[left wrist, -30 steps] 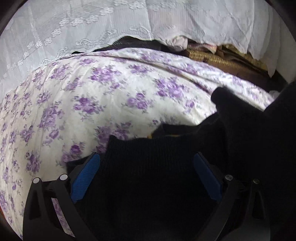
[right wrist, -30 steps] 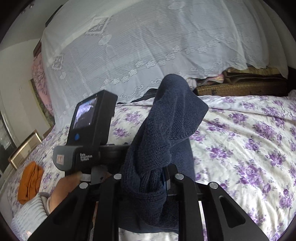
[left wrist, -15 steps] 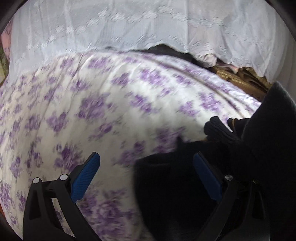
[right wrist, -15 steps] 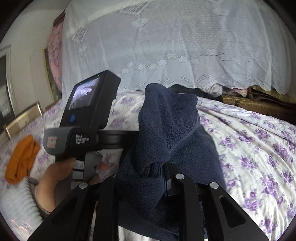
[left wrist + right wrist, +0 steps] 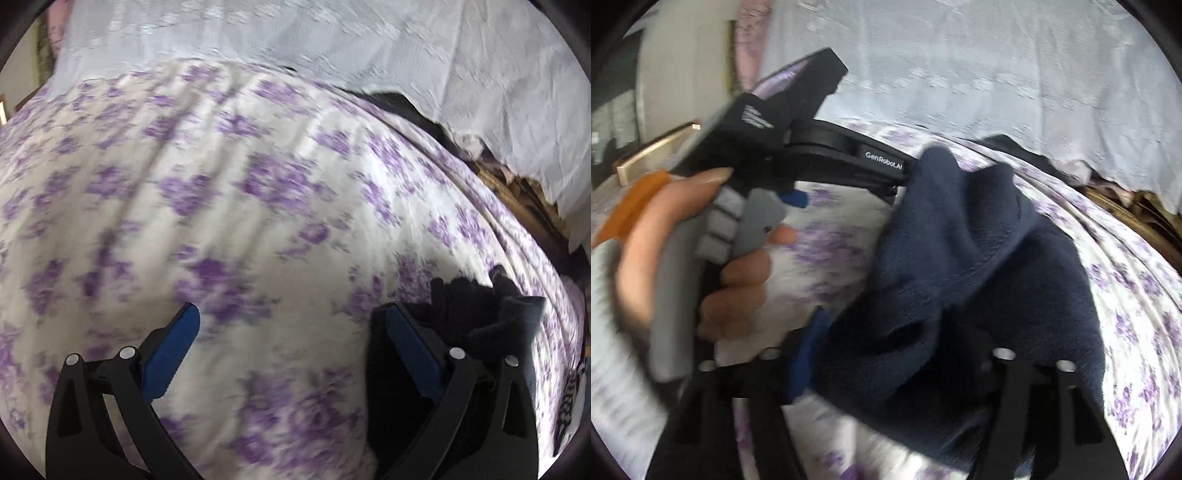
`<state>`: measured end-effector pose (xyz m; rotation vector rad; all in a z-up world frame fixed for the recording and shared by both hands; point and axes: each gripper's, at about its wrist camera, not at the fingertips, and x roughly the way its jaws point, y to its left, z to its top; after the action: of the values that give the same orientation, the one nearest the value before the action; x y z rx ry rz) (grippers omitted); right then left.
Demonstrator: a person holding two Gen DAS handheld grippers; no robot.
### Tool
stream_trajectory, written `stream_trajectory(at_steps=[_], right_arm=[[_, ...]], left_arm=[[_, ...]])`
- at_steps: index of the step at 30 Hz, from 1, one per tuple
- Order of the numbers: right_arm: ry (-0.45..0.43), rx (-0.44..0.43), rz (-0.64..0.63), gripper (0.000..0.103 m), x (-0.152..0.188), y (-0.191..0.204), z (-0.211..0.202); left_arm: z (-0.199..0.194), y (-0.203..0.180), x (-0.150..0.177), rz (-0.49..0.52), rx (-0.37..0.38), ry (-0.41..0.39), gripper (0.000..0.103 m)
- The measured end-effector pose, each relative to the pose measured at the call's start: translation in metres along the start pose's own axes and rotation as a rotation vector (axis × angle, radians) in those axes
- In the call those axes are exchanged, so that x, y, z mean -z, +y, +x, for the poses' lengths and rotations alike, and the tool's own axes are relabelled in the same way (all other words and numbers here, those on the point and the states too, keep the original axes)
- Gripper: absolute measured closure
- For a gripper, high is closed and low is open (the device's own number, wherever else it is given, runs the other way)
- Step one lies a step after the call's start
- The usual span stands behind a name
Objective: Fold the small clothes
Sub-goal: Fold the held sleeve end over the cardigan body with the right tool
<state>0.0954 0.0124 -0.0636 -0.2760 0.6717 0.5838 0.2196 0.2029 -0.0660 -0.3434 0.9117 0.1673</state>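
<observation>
The dark navy knit garment is lying bunched across the right gripper, draping over and between its fingers and spilling onto the floral bedsheet beneath. The right gripper's jaws are standing apart, with one blue pad showing at the left of the cloth and the other finger buried under it; whether the cloth is pinched or only resting there, I cannot tell. In the left wrist view the same garment is sitting as a dark heap just beyond the left gripper's right finger, touching it. The left gripper is spread wide, with only bedsheet between its blue pads. The person's left hand is gripping that tool's grey handle. A white lace cover is hanging behind the bed, and an orange cloth is lying at the far left.
</observation>
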Motion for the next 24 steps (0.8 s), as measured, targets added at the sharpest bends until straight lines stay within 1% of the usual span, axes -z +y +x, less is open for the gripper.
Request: stream_trajectory(at_steps=[3,5,6,7,8,9,10,11,12,14,15,16,17,18,19,20,21,22,24], right_arm=[[-0.077,-0.024,-0.067,0.031,0.005,0.006,-0.034],[-0.130,-0.040,-0.084,0.032,0.010,0.004,-0.057],[-0.152,-0.041,-0.078,0.035,0.011,0.000,-0.066],[-0.180,-0.025,-0.057,0.042,0.013,-0.008,-0.078],[-0.190,-0.015,-0.042,0.061,0.012,-0.014,-0.082],[-0.195,-0.003,-0.017,0.078,0.012,-0.022,-0.086],[-0.198,0.015,0.032,0.083,0.011,-0.035,-0.089],[-0.196,0.025,0.063,0.086,0.009,-0.049,-0.086],[-0.181,0.036,0.105,0.086,0.010,-0.061,-0.083],[-0.140,0.023,0.146,0.086,0.013,-0.074,-0.071],[-0.115,0.011,0.157,0.086,0.016,-0.077,-0.065],[-0.075,-0.002,0.164,0.086,0.020,-0.077,-0.056],[-0.015,-0.014,0.182,0.085,0.028,-0.078,-0.041],[0.017,-0.026,0.198,0.084,0.037,-0.076,-0.032],[0.039,-0.044,0.210,0.084,0.045,-0.077,-0.023],[0.034,-0.064,0.208,0.084,0.048,-0.077,-0.023],[0.041,-0.077,0.213,0.084,0.047,-0.077,-0.024],[0.051,-0.089,0.225,0.085,0.047,-0.078,-0.024],[0.050,-0.110,0.234,0.085,0.048,-0.080,-0.025]], left_arm=[[-0.017,0.016,-0.005,-0.037,0.021,-0.023,0.004],[-0.028,0.021,-0.006,-0.053,0.031,-0.040,0.005],[-0.036,0.020,-0.006,-0.050,0.039,-0.052,0.005],[-0.042,0.016,-0.006,-0.037,0.048,-0.060,0.005],[-0.049,0.007,-0.004,-0.006,0.059,-0.068,0.005],[-0.055,-0.004,-0.001,0.029,0.066,-0.077,0.005],[-0.059,-0.014,0.002,0.062,0.070,-0.083,0.005],[-0.066,-0.033,0.008,0.125,0.075,-0.095,0.005],[-0.071,-0.044,0.015,0.171,0.078,-0.106,0.005],[-0.076,-0.070,0.030,0.261,0.073,-0.126,0.005],[-0.073,-0.084,0.039,0.304,0.048,-0.122,0.005],[-0.063,-0.094,0.047,0.336,0.017,-0.096,0.004],[-0.053,-0.098,0.052,0.353,-0.006,-0.064,0.004],[-0.028,-0.100,0.061,0.369,-0.046,0.004,0.004],[-0.009,-0.098,0.068,0.365,-0.058,0.054,0.004],[0.001,-0.090,0.073,0.330,-0.033,0.062,0.004],[-0.001,-0.082,0.073,0.297,0.006,0.052,0.004],[-0.003,-0.082,0.071,0.305,0.002,0.065,0.004],[-0.011,-0.079,0.074,0.299,-0.029,0.039,0.004]])
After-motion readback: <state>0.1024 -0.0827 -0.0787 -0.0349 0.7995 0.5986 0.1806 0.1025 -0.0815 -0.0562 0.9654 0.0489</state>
